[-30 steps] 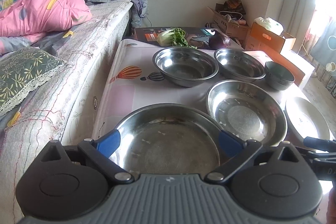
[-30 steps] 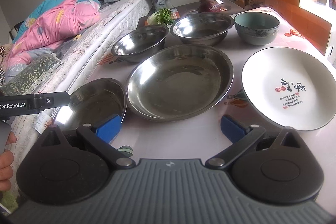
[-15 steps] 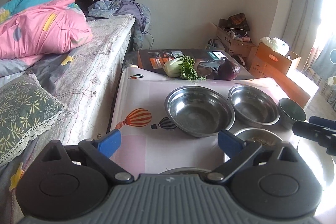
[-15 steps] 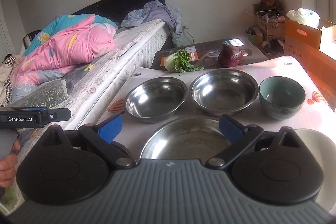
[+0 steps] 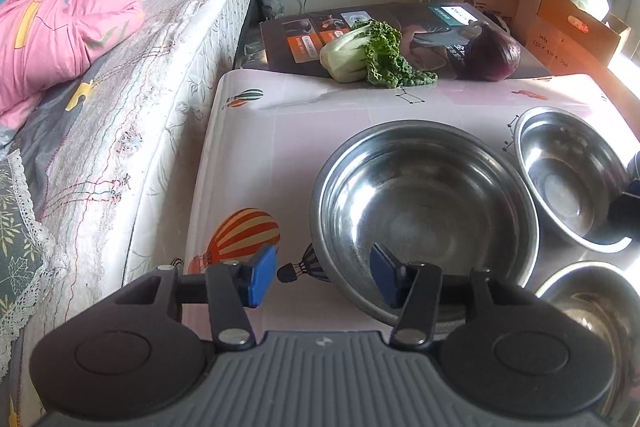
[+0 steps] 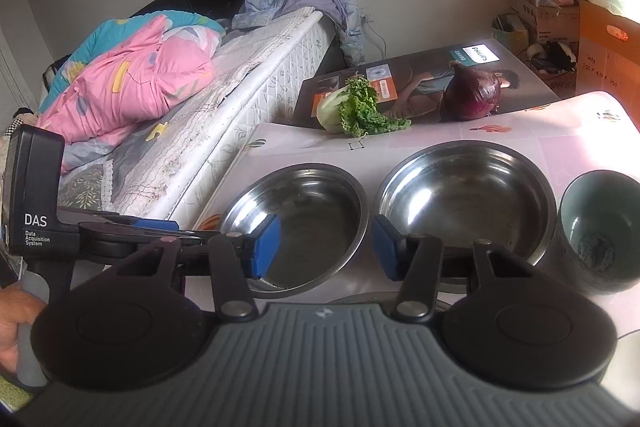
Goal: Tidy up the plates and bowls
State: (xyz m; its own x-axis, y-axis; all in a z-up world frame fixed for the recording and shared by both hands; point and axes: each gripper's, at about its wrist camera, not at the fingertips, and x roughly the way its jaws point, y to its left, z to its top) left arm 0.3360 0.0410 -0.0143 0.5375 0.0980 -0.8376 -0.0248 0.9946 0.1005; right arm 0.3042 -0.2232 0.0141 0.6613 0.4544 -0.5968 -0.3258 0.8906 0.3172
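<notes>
Two steel bowls stand side by side on the table. The left steel bowl (image 5: 424,203) (image 6: 296,223) lies right in front of my left gripper (image 5: 323,277), which is open, its jaws astride the bowl's near left rim: one pad outside, one over the inside. The right steel bowl (image 5: 568,179) (image 6: 464,195) is beside it. A dark ceramic bowl (image 6: 600,231) stands at the far right. My right gripper (image 6: 326,247) is open and empty, just before the gap between the two steel bowls. A steel pan's rim (image 5: 592,303) shows at lower right.
A pak choi (image 5: 360,53) (image 6: 352,107) and a red onion (image 5: 492,57) (image 6: 472,91) lie on a printed box at the table's far end. A bed with a pink quilt (image 5: 60,23) runs along the left. Cardboard boxes (image 5: 576,23) stand at the back right.
Both grippers moved forward over the near pans to the far steel bowls. Both jaws have narrowed but remain open. The left gripper now straddles the left bowl's rim.
</notes>
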